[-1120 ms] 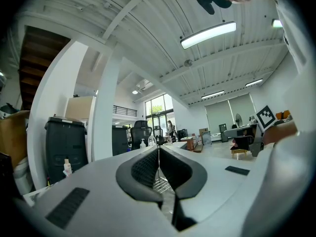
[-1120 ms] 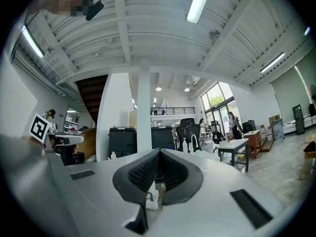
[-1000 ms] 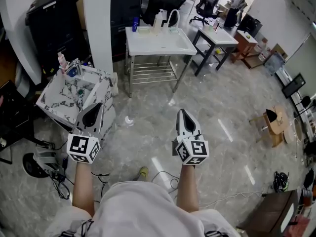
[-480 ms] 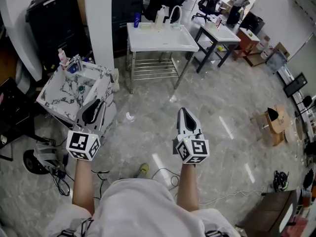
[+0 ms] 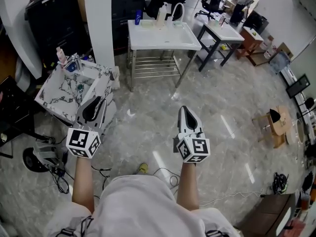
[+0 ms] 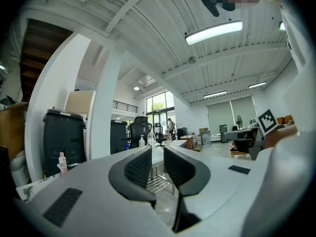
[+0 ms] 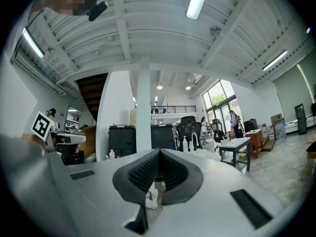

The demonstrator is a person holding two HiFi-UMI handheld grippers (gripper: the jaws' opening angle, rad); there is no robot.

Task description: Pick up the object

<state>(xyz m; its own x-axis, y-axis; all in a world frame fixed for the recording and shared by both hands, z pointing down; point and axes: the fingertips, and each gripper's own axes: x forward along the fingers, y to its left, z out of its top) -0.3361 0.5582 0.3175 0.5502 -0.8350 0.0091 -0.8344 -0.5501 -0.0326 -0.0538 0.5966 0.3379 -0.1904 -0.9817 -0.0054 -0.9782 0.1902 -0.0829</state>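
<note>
No single task object stands out. My left gripper [image 5: 92, 109] hovers over the near corner of a marble-patterned counter [image 5: 58, 97]; its jaws stand a narrow gap apart with nothing between them, as the left gripper view [image 6: 157, 156] shows. My right gripper [image 5: 184, 111] hangs over bare floor, empty, and its pads meet at the tips in the right gripper view [image 7: 159, 155]. A pink bottle [image 5: 60, 58] and other small items sit at the counter's far end. A white table [image 5: 165, 39] farther off carries a pump bottle [image 5: 161, 13] and a blue bottle [image 5: 137, 18].
A white pillar [image 5: 98, 23] and a black bin [image 5: 49, 16] stand behind the counter. A black-framed table [image 5: 224, 33] is at the far right, a wooden stool [image 5: 274, 123] to the right. Cables [image 5: 165, 176] lie on the floor by my feet.
The head view has tipped a little, so the tables sit slightly higher in the frame. Both grippers keep almost the same pose and hold nothing.
</note>
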